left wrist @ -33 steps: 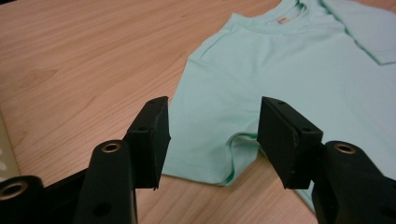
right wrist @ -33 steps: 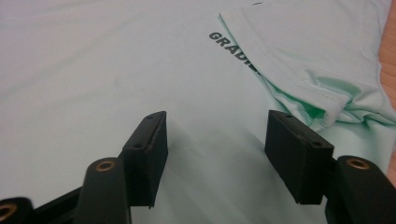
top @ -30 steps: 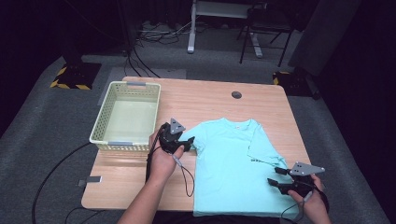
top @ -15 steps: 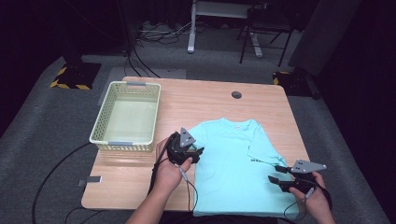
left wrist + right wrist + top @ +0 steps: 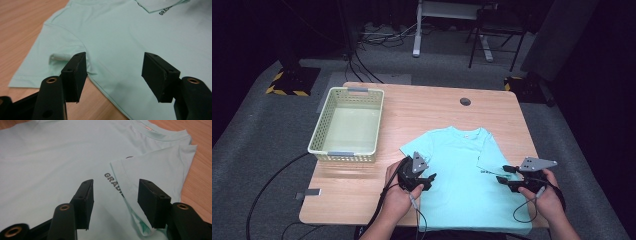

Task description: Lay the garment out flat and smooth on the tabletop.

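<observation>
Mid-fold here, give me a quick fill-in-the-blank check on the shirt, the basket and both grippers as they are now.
1. The T-shirt lying flat on the table is light ____ in colour.
2. The jaws of the left gripper stand ____, just above the shirt's side edge below the sleeve.
3. The sleeve in front of the right gripper is folded ____ the shirt's front, partly covering the printed lettering.
4. The basket stands to the ____ of the shirt in the high view.

Missing words: green; open; over; left
</observation>
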`<state>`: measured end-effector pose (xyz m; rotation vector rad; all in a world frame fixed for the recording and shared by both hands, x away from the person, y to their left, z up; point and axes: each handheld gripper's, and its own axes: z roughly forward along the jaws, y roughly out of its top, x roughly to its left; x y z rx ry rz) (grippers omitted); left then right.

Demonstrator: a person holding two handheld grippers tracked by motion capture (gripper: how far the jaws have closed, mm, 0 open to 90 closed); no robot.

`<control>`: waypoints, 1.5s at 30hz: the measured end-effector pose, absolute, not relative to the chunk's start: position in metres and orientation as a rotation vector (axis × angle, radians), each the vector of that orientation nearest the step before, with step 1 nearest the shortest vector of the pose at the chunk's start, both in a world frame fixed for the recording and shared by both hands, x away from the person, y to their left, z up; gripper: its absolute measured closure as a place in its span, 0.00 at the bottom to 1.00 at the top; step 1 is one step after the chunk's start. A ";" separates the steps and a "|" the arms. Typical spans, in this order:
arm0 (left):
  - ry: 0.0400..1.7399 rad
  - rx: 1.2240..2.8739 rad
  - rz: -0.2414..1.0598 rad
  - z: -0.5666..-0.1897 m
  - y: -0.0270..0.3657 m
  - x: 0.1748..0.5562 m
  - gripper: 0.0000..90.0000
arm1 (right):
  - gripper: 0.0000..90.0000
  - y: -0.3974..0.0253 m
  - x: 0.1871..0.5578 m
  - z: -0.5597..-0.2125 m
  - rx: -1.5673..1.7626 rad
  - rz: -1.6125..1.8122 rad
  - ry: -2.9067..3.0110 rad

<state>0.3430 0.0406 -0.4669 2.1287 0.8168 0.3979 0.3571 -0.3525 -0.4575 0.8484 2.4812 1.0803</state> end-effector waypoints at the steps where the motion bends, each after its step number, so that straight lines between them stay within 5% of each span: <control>1: 0.815 2.134 0.389 -0.470 0.040 0.342 0.41 | 0.53 -0.351 0.359 -0.457 0.850 1.075 2.484; 11: 0.795 2.175 0.283 -0.495 0.033 0.332 0.42 | 0.54 -0.337 0.387 -0.461 0.894 1.032 2.526; 25: 0.764 2.221 0.342 -0.503 0.029 0.324 0.42 | 0.56 -0.316 0.408 -0.476 0.870 0.976 2.574; 33: 0.759 2.219 0.339 -0.503 0.032 0.324 0.43 | 0.69 -0.306 0.415 -0.486 0.875 0.931 2.604; 40: 0.755 2.223 0.337 -0.503 0.035 0.325 0.43 | 0.97 -0.309 0.418 -0.485 0.888 0.947 2.625; 45: 0.755 2.223 0.337 -0.503 0.035 0.325 0.43 | 0.98 -0.313 0.419 -0.480 0.915 0.967 2.595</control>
